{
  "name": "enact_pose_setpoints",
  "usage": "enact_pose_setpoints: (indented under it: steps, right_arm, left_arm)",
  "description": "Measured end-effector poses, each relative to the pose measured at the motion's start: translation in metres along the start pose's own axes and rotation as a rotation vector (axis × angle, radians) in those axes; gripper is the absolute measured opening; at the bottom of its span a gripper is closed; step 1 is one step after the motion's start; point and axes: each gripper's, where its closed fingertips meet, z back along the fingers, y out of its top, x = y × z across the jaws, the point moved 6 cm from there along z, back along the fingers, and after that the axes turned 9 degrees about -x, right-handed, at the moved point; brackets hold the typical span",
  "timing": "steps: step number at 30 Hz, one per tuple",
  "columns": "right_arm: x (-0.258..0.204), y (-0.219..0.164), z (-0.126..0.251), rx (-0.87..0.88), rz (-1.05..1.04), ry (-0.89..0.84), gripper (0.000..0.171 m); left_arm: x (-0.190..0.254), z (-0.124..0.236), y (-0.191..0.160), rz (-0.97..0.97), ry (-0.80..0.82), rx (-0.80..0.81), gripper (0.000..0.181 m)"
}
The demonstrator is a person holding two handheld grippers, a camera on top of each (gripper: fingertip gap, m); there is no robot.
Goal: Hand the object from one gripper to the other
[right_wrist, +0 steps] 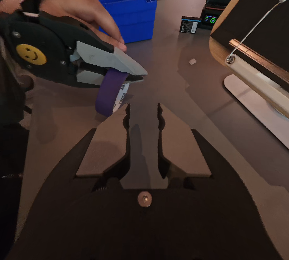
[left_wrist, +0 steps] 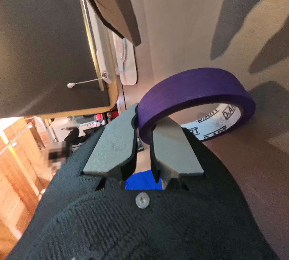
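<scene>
At the far left of the right wrist view a person's hand (right_wrist: 75,13) wraps the black, ridged plastic body of the left gripper (right_wrist: 134,77), which carries a round yellow smiley sticker (right_wrist: 31,54). Its flat grey wedge-shaped fingers are clenched on the wall of a purple tape roll (right_wrist: 107,93), one finger outside the ring and one through its hole. The roll's matte crepe band hangs below the fingers, its lowest edge at or just above the smooth brown table (right_wrist: 179,96); contact cannot be told. Behind it stands a blue plastic bin (right_wrist: 133,10) with ribbed inner walls.

In the centre, the right gripper (right_wrist: 143,107) is released: its two grey fingers with black wavy inner pads stand apart, grasping nothing, their tips just beside the roll.

Farther right lie a small black box (right_wrist: 190,25), a dark device with a lit screen (right_wrist: 211,19), a tiny clear block (right_wrist: 192,61), and a wood-edged dark panel on a pale metal stand (right_wrist: 253,79).

The left wrist view shows the left gripper (left_wrist: 144,116) up close, pinching the tape roll (left_wrist: 195,87), whose white printed cardboard core faces out.
</scene>
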Motion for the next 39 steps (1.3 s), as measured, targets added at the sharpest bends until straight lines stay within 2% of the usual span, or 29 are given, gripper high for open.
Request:
enact_pose_setpoints:
  steps: [4, 8, 9, 21, 26, 28, 31, 36, 39]
  right_arm:
    - [0.001, -0.006, -0.002, -0.016, 0.001, -0.034, 0.031]
    - [0.000, -0.011, -0.001, -0.020, 0.003, -0.046, 0.031]
    - [-0.001, -0.011, 0.000, -0.019, 0.003, -0.046, 0.031]
    - [-0.003, -0.024, -0.009, -0.048, 0.007, -0.056, 0.033]
    - [-0.002, -0.026, -0.006, -0.043, 0.006, -0.078, 0.033]
    - [-0.002, -0.027, -0.005, -0.035, 0.001, -0.078, 0.033]
    - [-0.001, -0.028, -0.006, -0.042, -0.002, -0.085, 0.033]
    - [-0.006, -0.024, -0.003, -0.028, 0.018, -0.079, 0.034]
    - [-0.018, -0.016, 0.002, 0.036, 0.050, -0.003, 0.044]
  left_arm:
    - [0.005, 0.011, 0.000, 0.026, 0.058, -0.035, 0.008]
    - [0.017, 0.028, -0.002, 0.165, -0.102, 0.003, 0.011]
    - [0.019, 0.031, -0.003, 0.187, -0.119, 0.009, 0.007]
    - [0.044, 0.055, -0.007, 0.309, -0.229, 0.028, 0.011]
    - [0.046, 0.059, -0.005, 0.328, -0.213, 0.037, 0.011]
    - [0.040, 0.057, -0.001, 0.350, -0.123, 0.086, 0.010]
    - [0.028, 0.048, -0.006, 0.362, 0.010, 0.075, 0.008]
    - [0.002, 0.048, -0.015, 0.639, 0.008, 0.195, 0.007]
    - [-0.012, 0.050, -0.023, 0.804, 0.026, 0.266, 0.007]
